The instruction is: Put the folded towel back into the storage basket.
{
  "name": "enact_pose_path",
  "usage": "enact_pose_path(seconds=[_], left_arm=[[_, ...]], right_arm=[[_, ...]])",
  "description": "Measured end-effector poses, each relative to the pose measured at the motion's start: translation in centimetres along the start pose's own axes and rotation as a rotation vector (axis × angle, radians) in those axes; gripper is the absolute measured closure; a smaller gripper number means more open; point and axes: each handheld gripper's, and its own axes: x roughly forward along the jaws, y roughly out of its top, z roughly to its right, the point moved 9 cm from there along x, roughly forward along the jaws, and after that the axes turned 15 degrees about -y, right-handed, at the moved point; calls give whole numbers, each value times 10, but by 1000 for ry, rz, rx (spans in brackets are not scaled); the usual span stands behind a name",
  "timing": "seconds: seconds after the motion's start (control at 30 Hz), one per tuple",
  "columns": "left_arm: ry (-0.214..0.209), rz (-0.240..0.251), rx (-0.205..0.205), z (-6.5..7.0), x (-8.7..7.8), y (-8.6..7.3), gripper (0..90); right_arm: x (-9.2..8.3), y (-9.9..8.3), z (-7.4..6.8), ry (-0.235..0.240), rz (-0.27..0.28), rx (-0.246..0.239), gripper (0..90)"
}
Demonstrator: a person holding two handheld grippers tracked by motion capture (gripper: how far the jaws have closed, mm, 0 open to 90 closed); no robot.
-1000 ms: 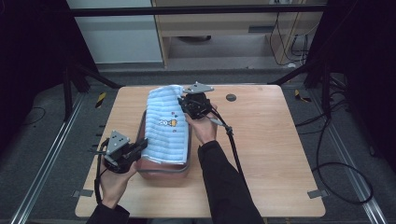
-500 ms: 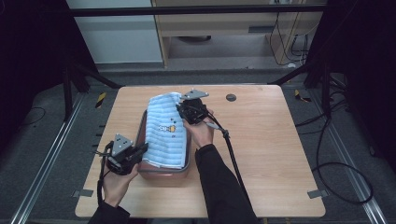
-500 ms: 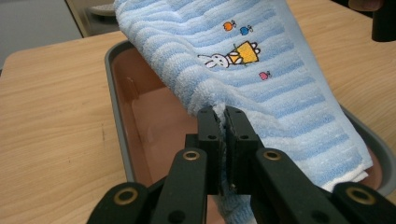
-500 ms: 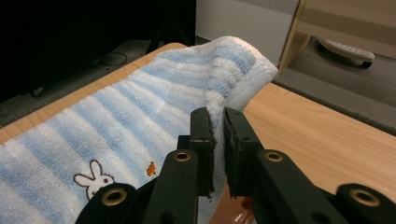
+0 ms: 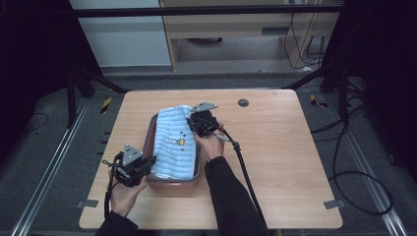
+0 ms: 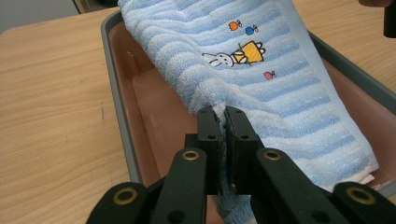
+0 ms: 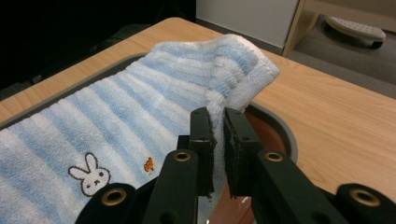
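Observation:
A blue-and-white striped towel (image 5: 174,145) with a rabbit picture (image 6: 233,57) lies folded lengthwise in a brown tray with a grey rim (image 5: 150,135). My left gripper (image 6: 222,119) is shut on the towel's near edge, over the tray's near left part (image 5: 142,164). My right gripper (image 7: 216,122) is shut on the towel's far end, which is lifted slightly above the tray's far right corner (image 5: 196,118). The towel (image 7: 116,116) stretches between the two grippers.
The wooden table (image 5: 280,147) has a small dark round disc (image 5: 243,103) near its far edge. A black cable (image 5: 246,167) trails from the right gripper across the table toward the person. Metal frame rails and floor cables surround the table.
Both grippers have moved toward the person with the towel, drawing it down along the tray. The towel's far end now sits lower, at the tray's far rim.

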Motion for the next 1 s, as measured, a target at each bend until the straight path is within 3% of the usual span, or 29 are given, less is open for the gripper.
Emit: enact_pose_path(seconds=[0.4,0.53,0.57,0.83,1.0], left_arm=[[2,-51,-6,-3,8,-10,842],[6,-67,-19,-5,10,-13,797],[18,-54,-10,-6,8,-10,748],[32,2,6,-6,-3,1,675],[28,16,19,-6,-6,4,627]], right_arm=[[13,-24,-4,5,-68,-15,801],[13,-28,-5,3,-89,-30,725],[12,-27,-2,-9,-82,-32,710],[-1,-18,8,-28,-26,-11,664],[-14,-10,21,-42,14,15,583]])
